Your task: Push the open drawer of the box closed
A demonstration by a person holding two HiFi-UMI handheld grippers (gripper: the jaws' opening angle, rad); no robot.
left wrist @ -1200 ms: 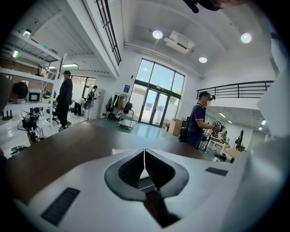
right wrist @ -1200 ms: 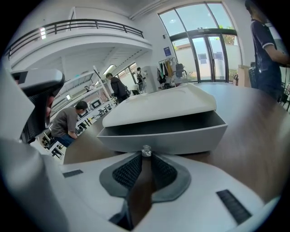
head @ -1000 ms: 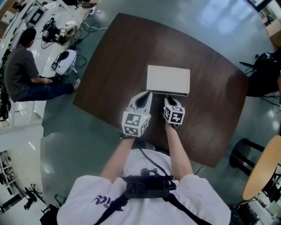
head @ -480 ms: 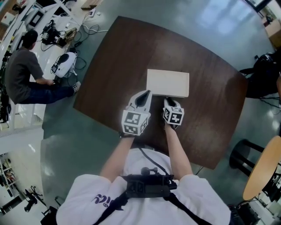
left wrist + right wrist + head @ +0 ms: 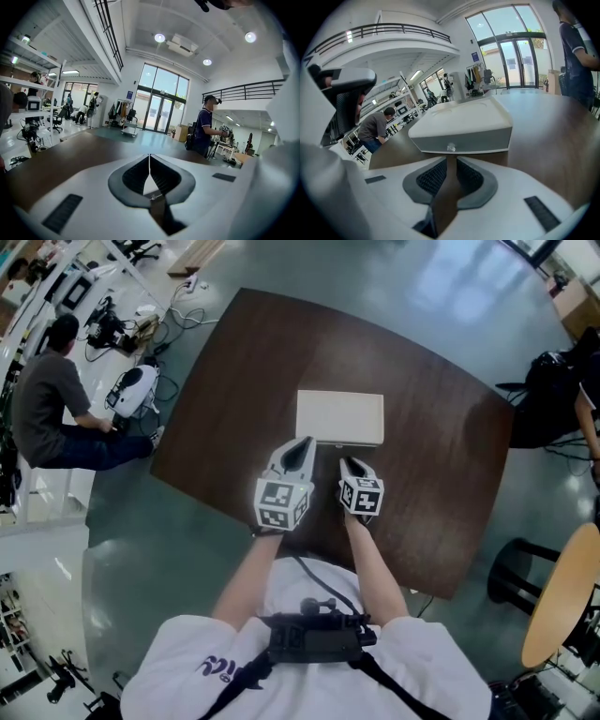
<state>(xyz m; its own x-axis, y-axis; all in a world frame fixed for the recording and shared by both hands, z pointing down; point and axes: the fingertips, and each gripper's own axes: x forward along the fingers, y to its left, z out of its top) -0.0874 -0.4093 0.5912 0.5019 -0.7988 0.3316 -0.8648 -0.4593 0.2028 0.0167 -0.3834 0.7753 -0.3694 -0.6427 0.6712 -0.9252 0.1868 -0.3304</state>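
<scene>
"Starting at the right gripper (image 5: 451,161): what has it got?"

"Nothing. In the right gripper view its jaws stand a little apart, with only a strip of bare bench (image 5: 441,484) showing through the gap."

"And the drawer?"

"Dead ahead. The grey drawer (image 5: 464,139) front fills the middle of that view, its small knob (image 5: 451,147) sitting right above the gap. It's close to the tips, but a sliver of bench separates them, so no contact that I can see."

"How far out is it?"

"Barely, if at all. The front looks about flush with the box (image 5: 339,416); I'd judge the push nearly or fully done."

"Which way does the box lie?"

"In the head view it sits at the centre of the frame, long axis running left to right, drawer face turned toward the lower edge. The right gripper is just below that face, near its middle, so any remaining push goes straight up the frame, square to the long side."

"The left gripper?"

"The left gripper (image 5: 149,158) is closed on itself, jaws meeting in a thin seam, holding nothing. Its tip lies by the box's lower left corner in the head view — touching or not, I can't tell. The right one is the better lined up on the knob."
</scene>
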